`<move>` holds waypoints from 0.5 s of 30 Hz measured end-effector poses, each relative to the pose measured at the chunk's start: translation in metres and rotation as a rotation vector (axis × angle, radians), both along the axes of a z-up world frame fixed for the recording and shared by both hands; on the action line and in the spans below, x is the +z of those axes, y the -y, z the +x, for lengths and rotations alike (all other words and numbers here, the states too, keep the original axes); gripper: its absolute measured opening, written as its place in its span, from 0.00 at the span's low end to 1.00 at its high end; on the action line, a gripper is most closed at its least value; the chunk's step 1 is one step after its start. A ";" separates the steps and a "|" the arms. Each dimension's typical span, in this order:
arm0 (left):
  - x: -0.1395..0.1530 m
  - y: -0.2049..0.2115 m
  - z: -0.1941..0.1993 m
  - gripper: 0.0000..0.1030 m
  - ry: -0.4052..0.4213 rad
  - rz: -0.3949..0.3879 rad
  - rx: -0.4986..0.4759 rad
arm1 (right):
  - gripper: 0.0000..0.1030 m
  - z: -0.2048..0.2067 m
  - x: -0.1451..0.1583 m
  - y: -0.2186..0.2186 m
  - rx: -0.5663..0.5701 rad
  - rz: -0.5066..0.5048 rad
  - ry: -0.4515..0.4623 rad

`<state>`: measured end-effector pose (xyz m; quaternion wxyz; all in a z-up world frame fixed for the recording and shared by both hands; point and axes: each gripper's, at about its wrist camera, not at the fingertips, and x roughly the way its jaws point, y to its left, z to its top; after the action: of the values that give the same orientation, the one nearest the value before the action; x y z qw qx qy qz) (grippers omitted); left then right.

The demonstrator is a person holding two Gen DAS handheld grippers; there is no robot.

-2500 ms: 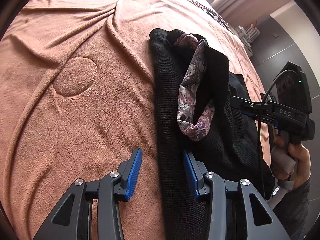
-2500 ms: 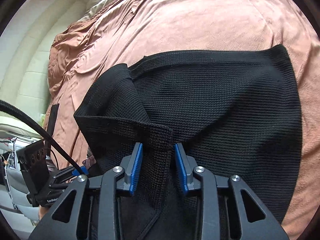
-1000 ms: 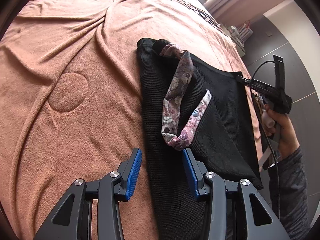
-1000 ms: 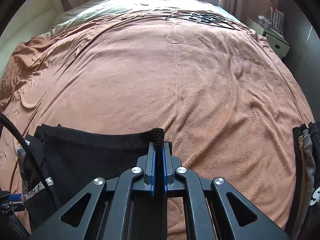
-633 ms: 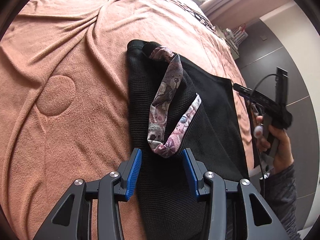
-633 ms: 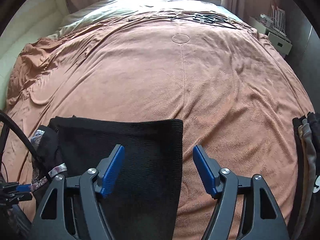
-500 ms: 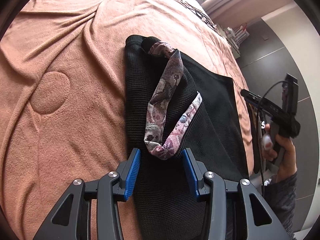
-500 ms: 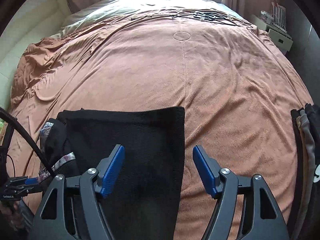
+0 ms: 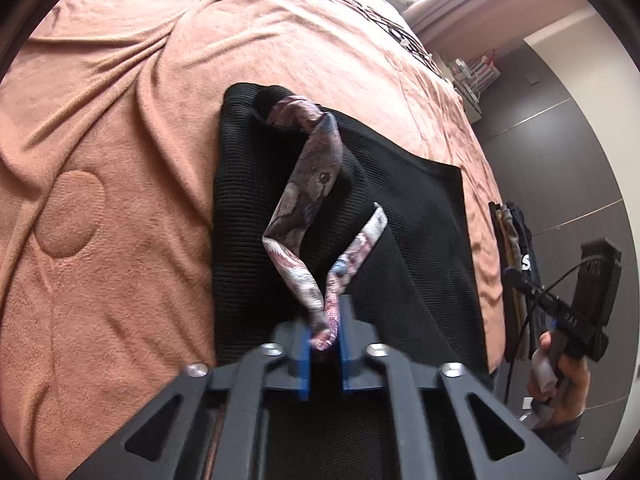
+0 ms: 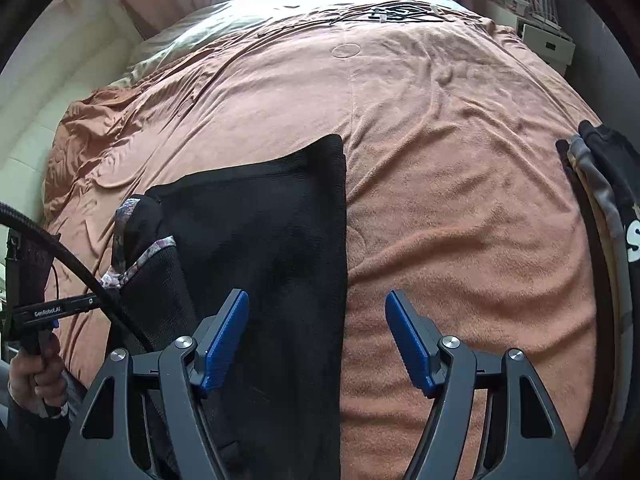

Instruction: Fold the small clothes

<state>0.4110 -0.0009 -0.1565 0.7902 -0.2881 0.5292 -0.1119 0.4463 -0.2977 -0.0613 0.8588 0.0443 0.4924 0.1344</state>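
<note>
A black knit garment (image 9: 248, 220) lies folded flat on the brown bedspread (image 9: 120, 160). A patterned purple-grey band (image 9: 304, 184) loops out of it. The jaws of my left gripper (image 9: 323, 320) are closing, and their blue pads pinch the near end of that band, lifting it a little. My right gripper (image 10: 317, 300) is open above the garment's (image 10: 272, 220) right edge, with nothing held; the left pad is over black cloth and the right pad over bare bedspread. The band (image 10: 156, 248) shows at the garment's left side in the right wrist view.
A stack of folded dark and grey clothes (image 10: 600, 200) sits at the bed's right edge, also seen as the stack (image 9: 512, 232) in the left wrist view. Black cables (image 10: 400, 12) lie at the far end of the bed. A white nightstand (image 10: 548, 40) stands beyond.
My left gripper slid forward and closed on the patterned band. My right gripper let go of the black garment's corner, opened wide and drew back; the garment now lies flat.
</note>
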 end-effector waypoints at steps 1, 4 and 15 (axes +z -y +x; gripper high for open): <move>0.003 0.002 0.001 0.10 0.007 0.005 0.002 | 0.67 -0.005 0.000 0.002 -0.001 0.007 0.001; 0.013 0.008 0.008 0.10 0.031 -0.009 -0.017 | 0.67 -0.016 0.001 0.012 -0.003 0.028 0.004; 0.056 0.044 0.059 0.10 0.089 0.000 -0.076 | 0.67 -0.034 -0.003 0.041 -0.033 0.089 -0.007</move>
<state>0.4701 -0.0453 -0.1005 0.8081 -0.2627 0.5041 -0.1543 0.4124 -0.3382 -0.0643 0.8563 0.0911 0.4881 0.1419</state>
